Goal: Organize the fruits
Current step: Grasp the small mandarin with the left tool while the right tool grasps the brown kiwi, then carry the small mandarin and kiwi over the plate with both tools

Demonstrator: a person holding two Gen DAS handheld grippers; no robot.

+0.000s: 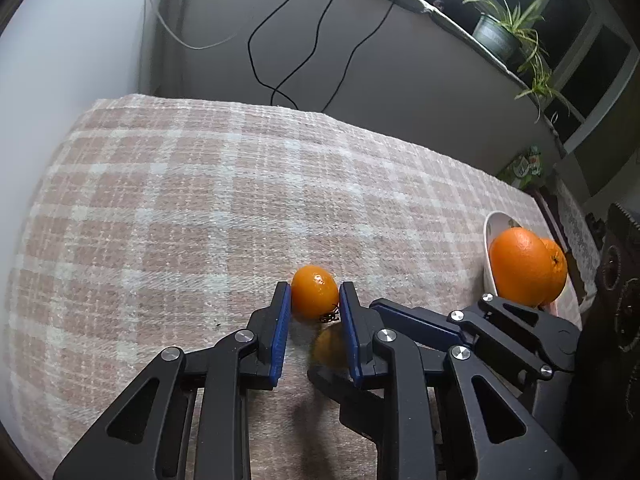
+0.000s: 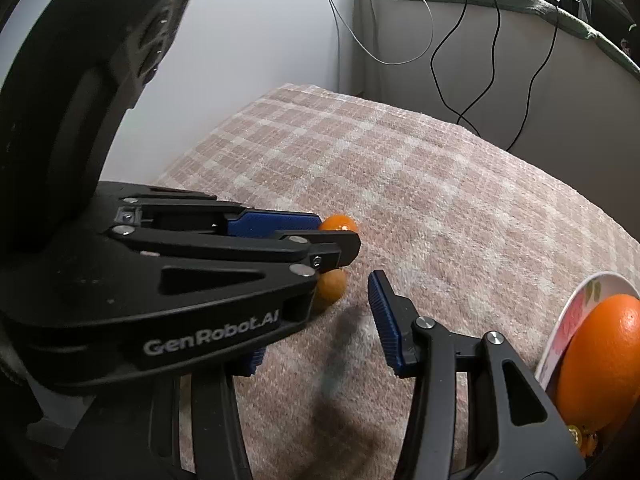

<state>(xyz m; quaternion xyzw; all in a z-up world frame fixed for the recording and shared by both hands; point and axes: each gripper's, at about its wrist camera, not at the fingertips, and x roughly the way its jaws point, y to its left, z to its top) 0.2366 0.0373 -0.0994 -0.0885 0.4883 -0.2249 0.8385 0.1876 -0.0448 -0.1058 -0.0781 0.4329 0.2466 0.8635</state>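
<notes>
My left gripper is shut on a small orange that rests on the pink checked cloth, a blue pad on each side of it. In the right wrist view the left gripper crosses from the left with that orange at its tips. A second small orange lies on the cloth just beneath it. My right gripper is open around this second orange, with a gap to its right pad; its left finger is mostly hidden. A large orange sits in a white bowl.
The bowl stands at the cloth's right edge, with another orange behind the large one. Black cables hang down the grey wall past the table's far edge. A potted plant stands on a ledge at the upper right.
</notes>
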